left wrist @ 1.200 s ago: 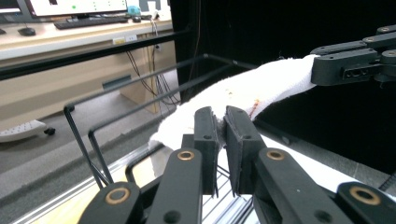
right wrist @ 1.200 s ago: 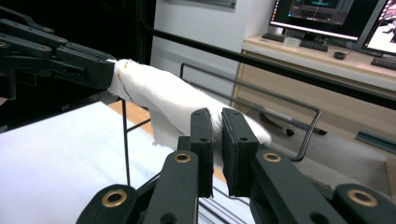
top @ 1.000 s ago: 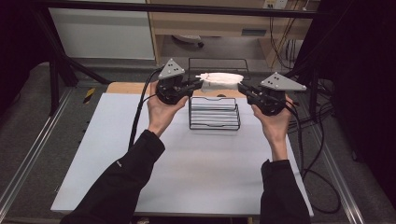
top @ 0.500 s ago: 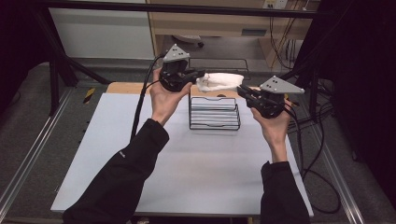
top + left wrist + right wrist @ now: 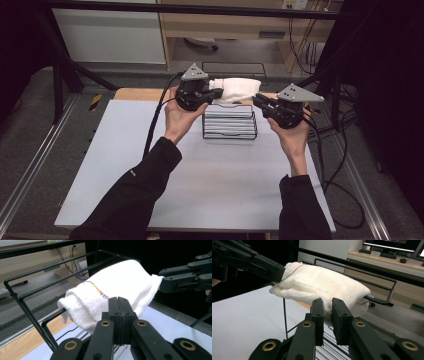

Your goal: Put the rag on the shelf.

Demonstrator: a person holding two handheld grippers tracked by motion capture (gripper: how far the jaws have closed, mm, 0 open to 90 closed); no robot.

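A white knitted cloth [image 5: 235,89] hangs over the top rail of a black wire rack [image 5: 230,125] at the back of the table. My left gripper [image 5: 220,93] is at the cloth's left end. Its jaws [image 5: 119,300] are shut tight, tips against the cloth [image 5: 117,282], and no fabric shows between them. My right gripper [image 5: 256,99] is at the cloth's right end. Its jaws [image 5: 327,301] have just been opening a little, with a narrow gap that the cloth [image 5: 319,285] fills. The cloth's corner still runs taut to those jaws [image 5: 161,281].
The rack stands on a pale grey table top [image 5: 150,165] with a wooden strip behind it. Its thin rails [image 5: 50,282] pass close under both grippers. Cables [image 5: 155,120] trail from each gripper. Dark frame bars and a cabinet lie beyond the table.
My left gripper rose toward the back, then came down again, ending slightly to the right at the cloth's end. The right hand has stayed where it was.
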